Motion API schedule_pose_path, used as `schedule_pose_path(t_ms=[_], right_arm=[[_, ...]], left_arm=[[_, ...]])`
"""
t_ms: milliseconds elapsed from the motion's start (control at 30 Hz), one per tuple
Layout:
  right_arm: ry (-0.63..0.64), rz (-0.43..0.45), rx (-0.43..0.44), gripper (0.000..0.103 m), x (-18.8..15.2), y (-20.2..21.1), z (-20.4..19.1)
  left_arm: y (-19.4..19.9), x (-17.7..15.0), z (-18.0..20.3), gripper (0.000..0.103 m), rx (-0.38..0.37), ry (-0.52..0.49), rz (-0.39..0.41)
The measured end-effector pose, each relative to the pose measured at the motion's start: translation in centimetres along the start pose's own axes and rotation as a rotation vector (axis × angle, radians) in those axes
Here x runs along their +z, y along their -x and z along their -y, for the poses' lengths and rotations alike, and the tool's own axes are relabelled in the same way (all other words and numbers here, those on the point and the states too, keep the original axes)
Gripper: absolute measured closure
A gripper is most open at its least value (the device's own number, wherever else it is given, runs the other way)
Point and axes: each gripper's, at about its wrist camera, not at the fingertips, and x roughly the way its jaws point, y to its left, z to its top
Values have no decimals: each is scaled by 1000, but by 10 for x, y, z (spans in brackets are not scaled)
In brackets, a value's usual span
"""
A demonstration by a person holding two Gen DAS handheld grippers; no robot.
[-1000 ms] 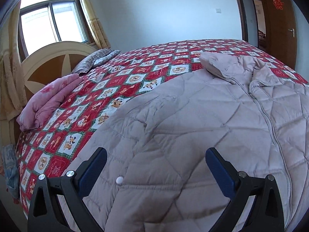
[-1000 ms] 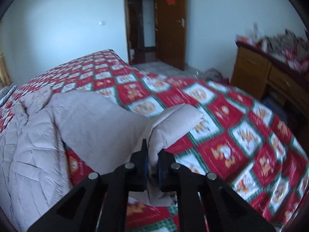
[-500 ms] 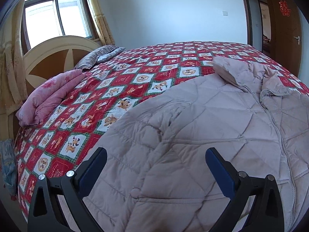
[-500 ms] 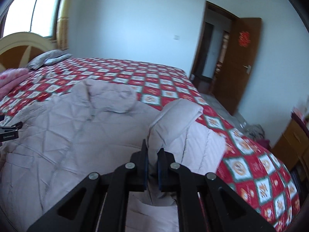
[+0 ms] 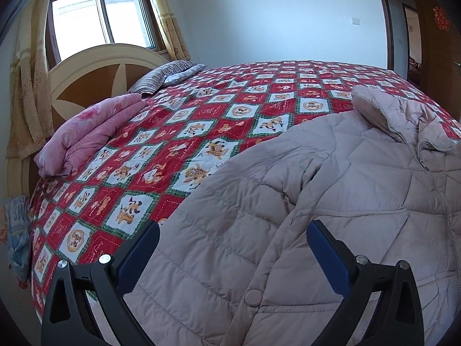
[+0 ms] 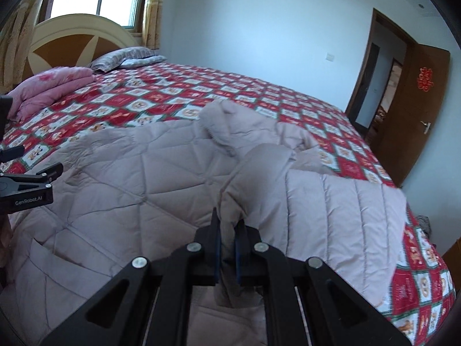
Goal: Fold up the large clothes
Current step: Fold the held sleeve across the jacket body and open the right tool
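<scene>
Right gripper (image 6: 227,248) clamped on sleeve (image 6: 288,196), jacket (image 6: 129,173) body leftward; left gripper (image 5: 233,248) fingers apart above near sleeve

We lose the jacket's (image 5: 331,201) hem below the left wrist view's bottom edge. The sleeve (image 6: 331,216) end vanishes between the right gripper's (image 6: 227,248) pads. The bed's (image 6: 259,92) near edge is covered.

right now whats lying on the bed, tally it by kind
quilted jacket: 1
folded pink blanket: 1
striped pillow: 1
total: 3, all on the red patterned bedspread
</scene>
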Motion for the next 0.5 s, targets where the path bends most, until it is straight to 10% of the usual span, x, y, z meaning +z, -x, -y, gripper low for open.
schedule_pose_path(t_ms=[367, 500], right_arm=[[-47, -63, 102, 87, -4, -40, -24], [-72, -56, 189, 35, -5, -26, -19]], left_arm=[[7, 1, 26, 1, 5, -49, 23], [5, 5, 30, 1, 14, -39, 5]])
